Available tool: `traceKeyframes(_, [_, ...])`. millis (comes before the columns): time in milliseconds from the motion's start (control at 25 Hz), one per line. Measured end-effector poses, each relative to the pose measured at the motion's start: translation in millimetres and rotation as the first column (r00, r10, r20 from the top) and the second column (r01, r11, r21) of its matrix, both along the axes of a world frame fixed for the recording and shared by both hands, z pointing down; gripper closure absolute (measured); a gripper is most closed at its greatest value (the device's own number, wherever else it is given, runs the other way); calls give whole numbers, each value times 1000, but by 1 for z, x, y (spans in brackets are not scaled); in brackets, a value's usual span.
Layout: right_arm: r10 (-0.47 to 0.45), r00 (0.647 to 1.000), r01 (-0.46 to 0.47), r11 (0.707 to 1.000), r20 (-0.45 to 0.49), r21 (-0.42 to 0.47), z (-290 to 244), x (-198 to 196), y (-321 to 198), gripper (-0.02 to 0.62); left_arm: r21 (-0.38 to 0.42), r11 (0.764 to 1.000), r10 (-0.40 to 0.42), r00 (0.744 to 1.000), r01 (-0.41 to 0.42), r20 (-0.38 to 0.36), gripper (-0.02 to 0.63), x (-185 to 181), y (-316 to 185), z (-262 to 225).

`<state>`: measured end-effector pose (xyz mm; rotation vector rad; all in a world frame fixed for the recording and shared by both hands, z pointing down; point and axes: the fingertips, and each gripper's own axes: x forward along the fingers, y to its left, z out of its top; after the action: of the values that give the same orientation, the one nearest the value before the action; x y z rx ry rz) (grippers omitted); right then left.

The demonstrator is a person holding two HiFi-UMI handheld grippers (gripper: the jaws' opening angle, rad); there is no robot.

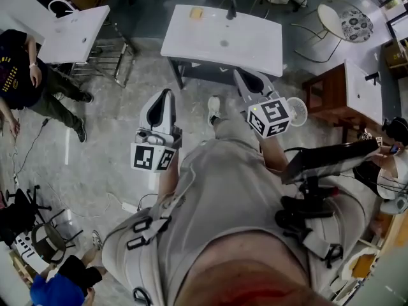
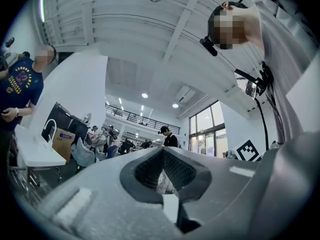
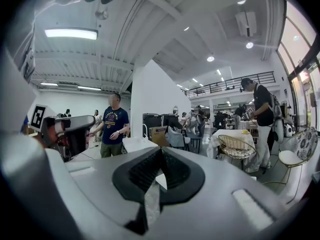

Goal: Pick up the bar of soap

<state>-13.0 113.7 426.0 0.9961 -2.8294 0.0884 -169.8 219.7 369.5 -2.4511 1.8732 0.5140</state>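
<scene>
Both the white left gripper (image 1: 167,94) and the white right gripper (image 1: 240,73) had their jaws pressed together on nothing, well short of the white rectangular table (image 1: 255,50). What I took for the soap, a small tan bar (image 1: 196,13), sat near the table's far edge, ahead and between the two grippers. The right one looked slightly closer, and the bar was too small to tell its long axis

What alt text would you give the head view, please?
Seen from above, a person holds the left tongs and right tongs, both shut and empty, toward a white table where a small yellowish bar lies near the far edge.
</scene>
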Motion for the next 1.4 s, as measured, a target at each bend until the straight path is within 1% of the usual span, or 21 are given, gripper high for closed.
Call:
traceKeyframes(240, [-47,999,47,999,24,-13,5,-27,-47,592,-8,999,-54,998,54,27,606,-20,-38,-2])
traceKeyframes(480, [-74,996,75,997,45,-26,15,-53,-111,592,-24,994,-103,994,104,46,606,-44,-88,3])
traceKeyframes(720, [-93,992,95,995,81,-18,17,-73,-192,592,-18,991,-135,989,136,62,606,-58,-159,4])
traceKeyframes(880, [-105,989,109,993,100,-36,19,-72,-247,592,-34,989,-143,987,146,74,606,-53,-214,3])
traceKeyframes(1000, [-91,990,99,993,111,-61,21,-69,-290,592,-48,989,-133,988,137,76,606,-52,-259,-1])
traceKeyframes(1160, [-86,988,98,991,130,-89,23,-80,-342,592,-73,987,-136,988,142,79,606,-66,-311,-6])
traceKeyframes(1400, [-31,991,45,993,126,-109,30,-64,-407,592,-87,987,-125,989,132,81,606,-72,-379,-5])
